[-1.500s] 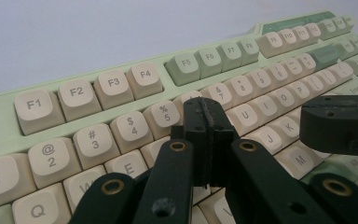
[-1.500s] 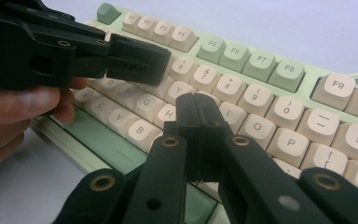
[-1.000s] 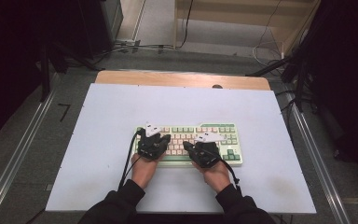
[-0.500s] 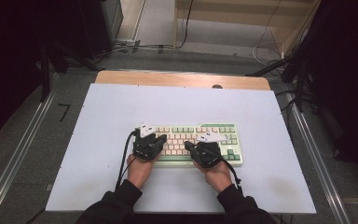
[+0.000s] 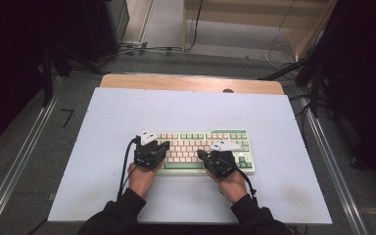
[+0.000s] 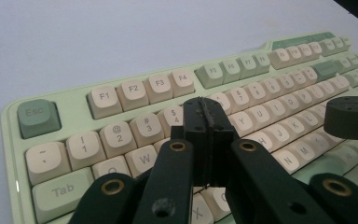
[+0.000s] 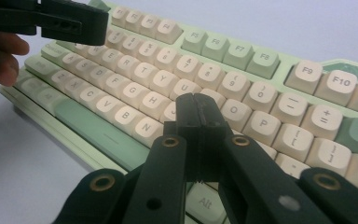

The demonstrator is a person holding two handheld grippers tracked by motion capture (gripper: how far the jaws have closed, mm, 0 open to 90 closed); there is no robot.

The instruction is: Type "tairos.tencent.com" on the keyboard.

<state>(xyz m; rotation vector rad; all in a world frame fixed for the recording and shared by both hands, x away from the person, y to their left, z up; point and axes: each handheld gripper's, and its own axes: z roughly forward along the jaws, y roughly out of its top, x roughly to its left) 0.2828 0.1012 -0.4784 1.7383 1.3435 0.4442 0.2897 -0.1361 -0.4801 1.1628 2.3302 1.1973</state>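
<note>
A pale green keyboard (image 5: 196, 141) with cream and green keys lies across the middle of the white table top (image 5: 186, 107). My left gripper (image 5: 156, 147) hangs over the keyboard's left part. In the left gripper view its jaws (image 6: 206, 112) are shut with nothing between them, close above the number and letter keys of the keyboard (image 6: 135, 88). My right gripper (image 5: 215, 155) is over the right half. Its shut, empty tips (image 7: 196, 105) hover near the J and K keys of the keyboard (image 7: 223, 51). Whether either tip touches a key I cannot tell.
The white top sits on a wooden table whose far edge (image 5: 191, 83) shows behind it. Metal rails (image 5: 323, 147) run along both sides. Cables (image 5: 142, 49) lie on the floor beyond. The other gripper (image 7: 51, 21) and a hand (image 7: 2, 56) show at the upper left of the right gripper view.
My left gripper has drifted slightly to the left along the keyboard. The right gripper has stayed where it was. Both stay shut.
</note>
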